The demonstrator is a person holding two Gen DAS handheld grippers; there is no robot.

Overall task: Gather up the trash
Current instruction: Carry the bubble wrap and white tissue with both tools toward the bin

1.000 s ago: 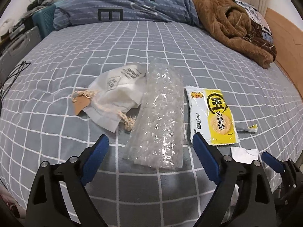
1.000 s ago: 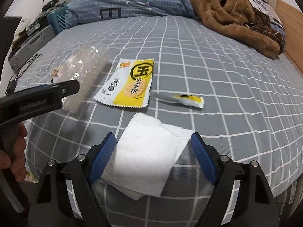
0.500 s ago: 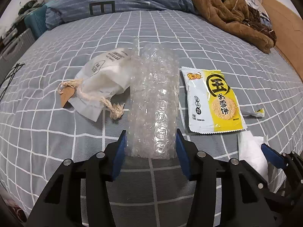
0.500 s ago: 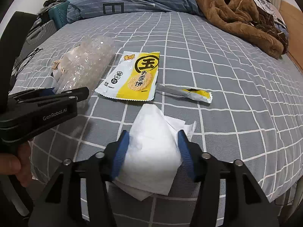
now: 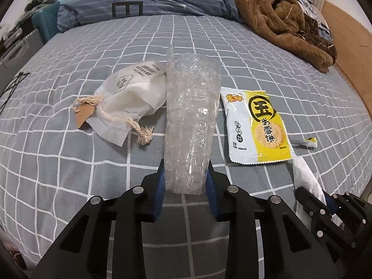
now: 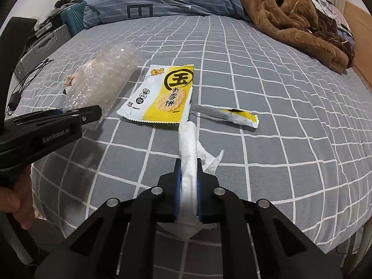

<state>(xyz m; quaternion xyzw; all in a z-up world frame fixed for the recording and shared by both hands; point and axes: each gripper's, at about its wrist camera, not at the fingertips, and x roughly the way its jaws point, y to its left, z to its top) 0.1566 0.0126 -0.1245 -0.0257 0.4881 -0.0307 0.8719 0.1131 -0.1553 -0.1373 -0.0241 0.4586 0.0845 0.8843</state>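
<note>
Left wrist view: your left gripper (image 5: 184,179) is clamped on the near end of the bubble wrap (image 5: 191,116), whose long axis runs straight away from you across the bed (image 5: 69,186). A drawstring pouch (image 5: 130,97) touches its left side; the snack wrapper (image 5: 255,125) lies just right.

Right wrist view: your right gripper (image 6: 187,186) pinches the tissue (image 6: 188,148) near the bed's front edge, its far tip touching the wrapper (image 6: 162,93). A torn packet (image 6: 230,115) lies beyond. Lifting upward looks unobstructed for both.
</note>
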